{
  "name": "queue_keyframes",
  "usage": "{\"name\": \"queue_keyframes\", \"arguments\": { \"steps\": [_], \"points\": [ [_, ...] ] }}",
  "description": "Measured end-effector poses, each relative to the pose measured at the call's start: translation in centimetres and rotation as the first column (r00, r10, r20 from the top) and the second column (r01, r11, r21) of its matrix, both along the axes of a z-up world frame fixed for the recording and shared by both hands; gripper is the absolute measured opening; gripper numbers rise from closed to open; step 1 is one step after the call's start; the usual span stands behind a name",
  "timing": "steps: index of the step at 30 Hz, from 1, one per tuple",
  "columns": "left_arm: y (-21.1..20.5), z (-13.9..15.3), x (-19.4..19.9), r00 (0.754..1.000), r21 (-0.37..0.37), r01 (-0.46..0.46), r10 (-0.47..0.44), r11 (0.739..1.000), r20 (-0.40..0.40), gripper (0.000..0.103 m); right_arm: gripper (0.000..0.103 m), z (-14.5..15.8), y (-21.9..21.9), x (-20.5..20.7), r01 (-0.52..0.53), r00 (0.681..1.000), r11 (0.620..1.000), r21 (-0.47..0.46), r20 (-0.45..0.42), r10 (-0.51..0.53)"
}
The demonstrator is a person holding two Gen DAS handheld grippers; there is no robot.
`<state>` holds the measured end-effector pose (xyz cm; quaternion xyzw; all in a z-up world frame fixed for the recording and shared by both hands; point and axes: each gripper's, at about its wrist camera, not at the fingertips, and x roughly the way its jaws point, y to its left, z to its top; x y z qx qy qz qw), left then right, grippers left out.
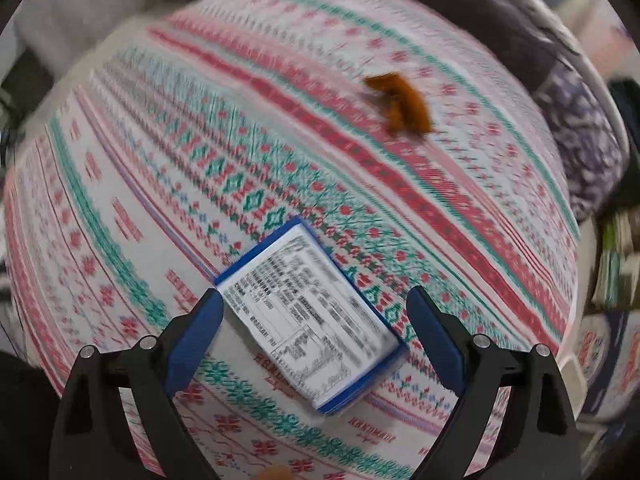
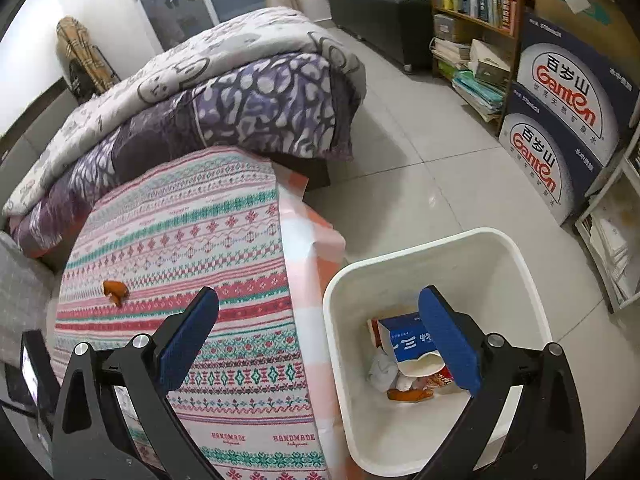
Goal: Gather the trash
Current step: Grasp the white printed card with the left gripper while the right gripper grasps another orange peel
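Note:
A flat blue-and-white box with a printed label lies on the patterned tablecloth. My left gripper is open just above it, its blue pads on either side of the box, not touching. An orange peel lies farther off on the cloth; it also shows in the right wrist view. My right gripper is open and empty over the table edge beside a white bin. The bin holds a blue carton, crumpled paper and orange peel.
A folded purple and grey quilt lies on a sofa behind the table. Stacked Ganten cartons and a bookshelf stand at the right on the tiled floor. A dark device shows at the lower left.

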<state>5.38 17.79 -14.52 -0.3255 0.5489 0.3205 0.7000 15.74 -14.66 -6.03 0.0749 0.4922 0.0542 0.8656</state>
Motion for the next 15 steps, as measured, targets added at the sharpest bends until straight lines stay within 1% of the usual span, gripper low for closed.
{"name": "queue_keyframes", "arguments": {
  "steps": [2, 3, 6, 8, 10, 12, 15],
  "points": [
    [0.1, -0.8, 0.3, 1.0, -0.04, -0.011, 0.01, 0.999, -0.02, 0.09, 0.096, -0.2, 0.1, 0.0, -0.002, 1.0, 1.0, -0.006, -0.008, 0.002],
    [-0.1, -1.0, 0.5, 1.0, -0.037, -0.002, 0.001, 0.999, -0.029, 0.09, 0.096, -0.4, 0.2, 0.0, -0.001, 1.0, 1.0, -0.006, -0.014, 0.001],
    [-0.9, -1.1, 1.3, 0.994, -0.015, 0.095, -0.096, 0.995, -0.044, 0.09, 0.096, -0.6, 0.4, 0.4, 0.003, 1.0, 1.0, 0.01, -0.027, -0.003],
    [-1.6, -1.2, 1.7, 0.979, 0.015, 0.193, -0.192, 0.981, -0.071, 0.084, 0.096, -0.7, 0.8, 0.6, 0.001, 0.999, 1.0, 0.023, -0.033, -0.001],
    [-2.0, -0.8, 1.7, 0.965, 0.035, 0.259, -0.257, 0.965, -0.056, 0.067, 0.096, -0.9, 1.6, 0.7, -0.008, 0.999, 0.999, 0.033, -0.041, 0.01],
    [-1.8, -0.3, 1.4, 0.94, 0.028, 0.341, -0.34, 0.94, -0.031, 0.059, 0.096, -1.1, 2.5, 0.8, -0.023, 0.999, 0.999, 0.034, -0.048, 0.025],
    [-0.9, 0.0, 0.7, 0.92, 0.011, 0.391, -0.391, 0.92, 0.002, 0.058, 0.096, -1.6, 4.1, 0.8, -0.047, 0.997, 0.999, 0.018, -0.055, 0.047]
  ]
}}
